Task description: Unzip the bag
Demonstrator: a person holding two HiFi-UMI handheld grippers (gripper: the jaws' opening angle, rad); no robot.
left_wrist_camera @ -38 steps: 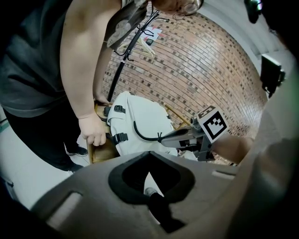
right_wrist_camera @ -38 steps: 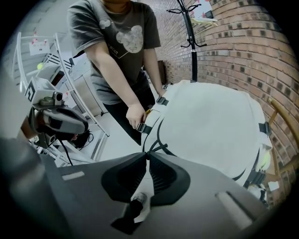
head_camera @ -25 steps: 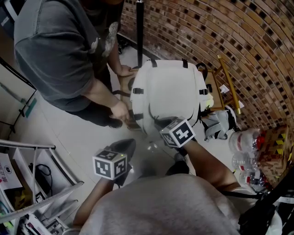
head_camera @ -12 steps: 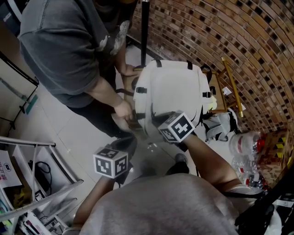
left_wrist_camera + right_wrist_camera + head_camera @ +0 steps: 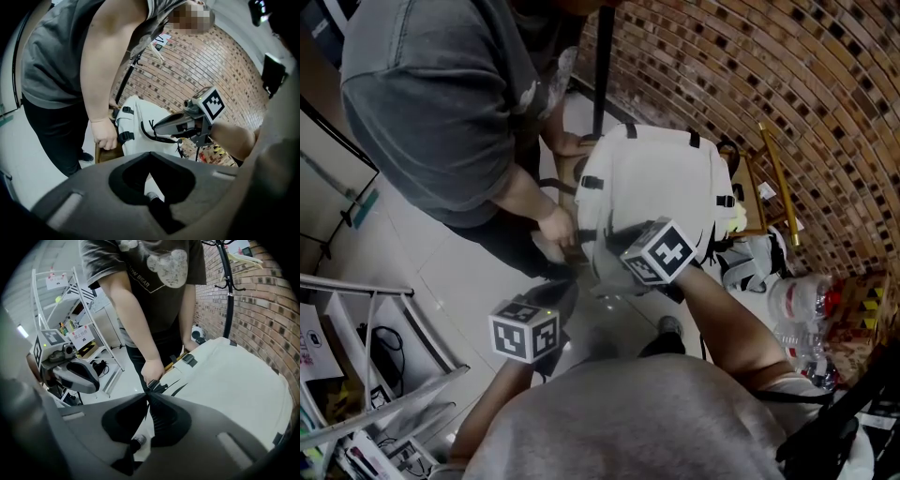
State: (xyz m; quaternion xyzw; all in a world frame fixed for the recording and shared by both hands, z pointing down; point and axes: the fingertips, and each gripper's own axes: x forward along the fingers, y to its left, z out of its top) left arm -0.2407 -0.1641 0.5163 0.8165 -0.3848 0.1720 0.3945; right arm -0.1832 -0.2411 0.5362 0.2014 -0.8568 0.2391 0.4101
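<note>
White bag [image 5: 649, 178] sits on a wooden seat [image 5: 107, 154] with the right hand-held gripper [image 5: 149, 393] clamped on its black zipper pull [image 5: 157, 386], while the left hand-held gripper [image 5: 150, 153] hangs closed and empty nearby.

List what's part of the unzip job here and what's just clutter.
In the job:
white bag
black zipper pull
right gripper, jaws shut on the pull
other person's hand, holding the bag's edge

Lying about:
left gripper, idle, jaws shut on nothing
water bottles
wire rack
black pole
</note>
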